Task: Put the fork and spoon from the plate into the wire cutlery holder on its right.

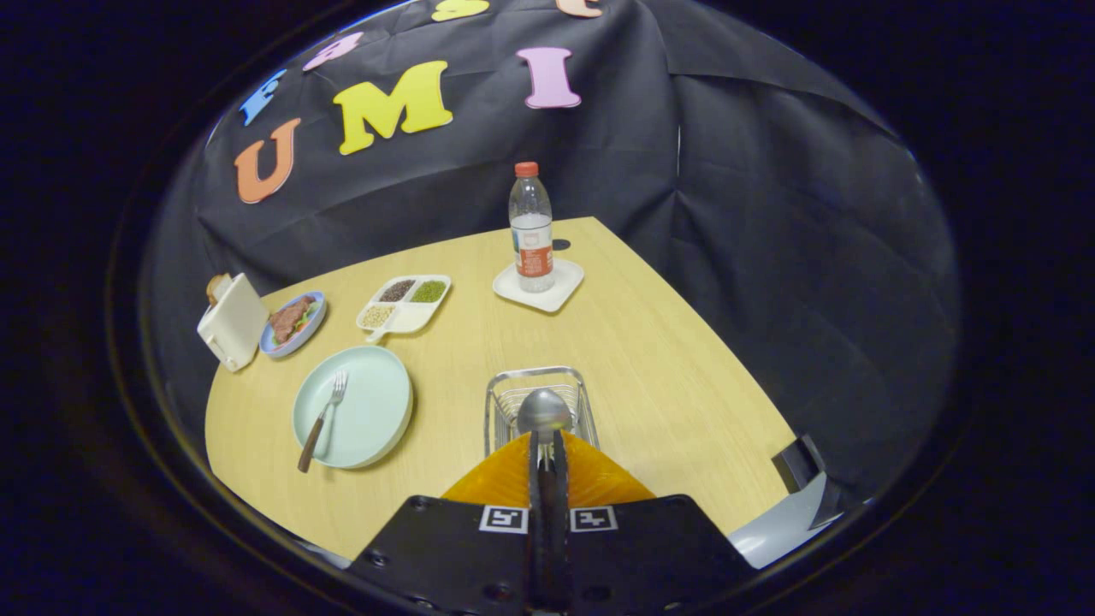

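The gripper [547,453] has its fingers closed on the spoon [544,412], bowl end forward, poised over the wire cutlery holder [537,382] at twelve o'clock. Next move, likely: lower and release. The fork [323,419] lies on the plate [376,428] at ten o'clock. The bottle [531,229] label is unreadable.

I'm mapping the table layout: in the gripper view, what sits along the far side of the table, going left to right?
Toaster → blue plate of food → divided snack tray → water bottle standing on a white coaster.
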Demonstrator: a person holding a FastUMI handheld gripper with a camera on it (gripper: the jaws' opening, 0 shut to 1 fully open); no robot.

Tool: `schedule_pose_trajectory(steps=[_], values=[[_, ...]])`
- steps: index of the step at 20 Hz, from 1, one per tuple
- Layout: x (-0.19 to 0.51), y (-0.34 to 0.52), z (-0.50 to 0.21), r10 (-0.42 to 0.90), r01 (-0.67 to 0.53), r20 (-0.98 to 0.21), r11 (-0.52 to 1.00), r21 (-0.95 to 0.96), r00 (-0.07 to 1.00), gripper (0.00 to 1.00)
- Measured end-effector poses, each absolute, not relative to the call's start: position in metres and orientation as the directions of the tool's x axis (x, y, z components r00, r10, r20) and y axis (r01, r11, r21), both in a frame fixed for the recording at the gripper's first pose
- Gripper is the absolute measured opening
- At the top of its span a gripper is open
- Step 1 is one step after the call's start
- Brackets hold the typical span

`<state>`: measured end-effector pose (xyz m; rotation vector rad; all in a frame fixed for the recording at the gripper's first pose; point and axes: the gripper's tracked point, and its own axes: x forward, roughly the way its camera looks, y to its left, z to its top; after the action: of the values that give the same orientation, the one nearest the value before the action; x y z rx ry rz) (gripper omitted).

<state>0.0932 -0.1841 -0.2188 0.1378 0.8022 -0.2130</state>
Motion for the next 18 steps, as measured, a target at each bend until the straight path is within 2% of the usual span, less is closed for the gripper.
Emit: schedule_pose_trajectory(steps=[3,5,8,10,14,18], values=[[0.097,-0.185,-0.208,-0.160,0.240,-0.686,0.971,0.022,0.710,0.02],[0.097,-0.182,-0.199,-0.179,0.234,-0.655,0.972,-0.003,0.734,0.06],[0.098,-0.174,-0.178,-0.215,0.212,-0.578,0.974,-0.075,0.787,0.28],[0.098,-0.157,-0.160,-0.204,0.175,-0.521,0.979,-0.105,0.829,0.46],[0.100,-0.120,-0.136,-0.183,0.130,-0.429,0.980,-0.149,0.885,0.73],[0.107,-0.073,-0.136,-0.126,0.072,-0.396,0.986,-0.148,0.910,0.84]])
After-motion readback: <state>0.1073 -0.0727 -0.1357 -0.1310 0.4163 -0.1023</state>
